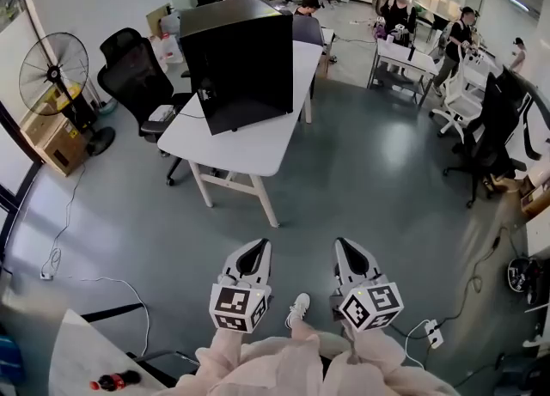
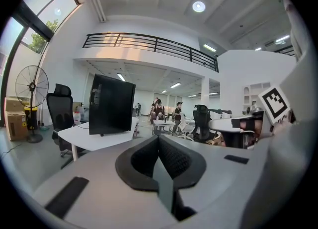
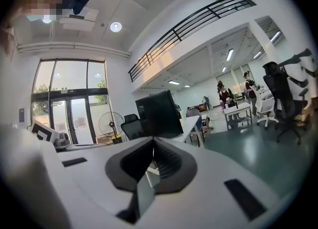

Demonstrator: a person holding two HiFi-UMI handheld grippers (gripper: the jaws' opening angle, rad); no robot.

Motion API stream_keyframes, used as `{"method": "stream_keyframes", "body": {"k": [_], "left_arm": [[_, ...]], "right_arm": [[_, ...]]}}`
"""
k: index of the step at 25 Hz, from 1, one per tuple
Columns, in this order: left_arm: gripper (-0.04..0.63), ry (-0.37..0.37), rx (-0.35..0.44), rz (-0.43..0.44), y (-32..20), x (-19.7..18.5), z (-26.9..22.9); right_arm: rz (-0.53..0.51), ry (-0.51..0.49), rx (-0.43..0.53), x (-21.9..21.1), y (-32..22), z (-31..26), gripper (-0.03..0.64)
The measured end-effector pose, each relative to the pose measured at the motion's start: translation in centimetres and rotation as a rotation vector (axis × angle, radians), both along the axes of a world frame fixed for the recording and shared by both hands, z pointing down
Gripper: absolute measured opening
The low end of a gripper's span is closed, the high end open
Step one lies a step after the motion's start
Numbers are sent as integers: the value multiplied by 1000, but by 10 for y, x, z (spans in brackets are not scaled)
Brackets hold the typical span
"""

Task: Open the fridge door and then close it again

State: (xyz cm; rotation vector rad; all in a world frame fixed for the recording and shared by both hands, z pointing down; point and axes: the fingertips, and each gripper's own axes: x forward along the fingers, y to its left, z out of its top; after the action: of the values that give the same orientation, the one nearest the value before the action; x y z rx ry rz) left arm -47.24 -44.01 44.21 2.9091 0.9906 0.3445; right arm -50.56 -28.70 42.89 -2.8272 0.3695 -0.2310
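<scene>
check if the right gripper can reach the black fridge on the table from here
Probably not yet: the right gripper hangs well short of the fridge, with open floor between them. Nothing blocks the way; walking closer should do.

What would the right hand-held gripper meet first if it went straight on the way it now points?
Probably the fridge on the table: it stands in line beyond the tips of the shut right hand-held gripper, with only floor between. Depth is unclear; the table edge could come first.

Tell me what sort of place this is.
Looks like an open-plan office or lab: white desks, black office chairs, people at workstations behind, and a mezzanine railing overhead.
</scene>
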Motion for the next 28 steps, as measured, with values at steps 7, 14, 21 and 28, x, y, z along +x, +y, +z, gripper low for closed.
{"method": "stream_keyframes", "body": {"k": [7, 14, 21, 28], "left_arm": [[11, 5, 3, 1, 35, 73, -3], [11, 16, 5, 12, 70, 126, -5], [11, -16, 10, 20, 86, 147, 15], [11, -29, 14, 27, 92, 142, 23]], "right_arm": [[6, -15, -12, 72, 39, -1, 12], [22, -11, -22, 125, 78, -2, 12], [24, -42, -37, 149, 97, 15, 12], [37, -66, -26, 139, 101, 30, 12]]}}
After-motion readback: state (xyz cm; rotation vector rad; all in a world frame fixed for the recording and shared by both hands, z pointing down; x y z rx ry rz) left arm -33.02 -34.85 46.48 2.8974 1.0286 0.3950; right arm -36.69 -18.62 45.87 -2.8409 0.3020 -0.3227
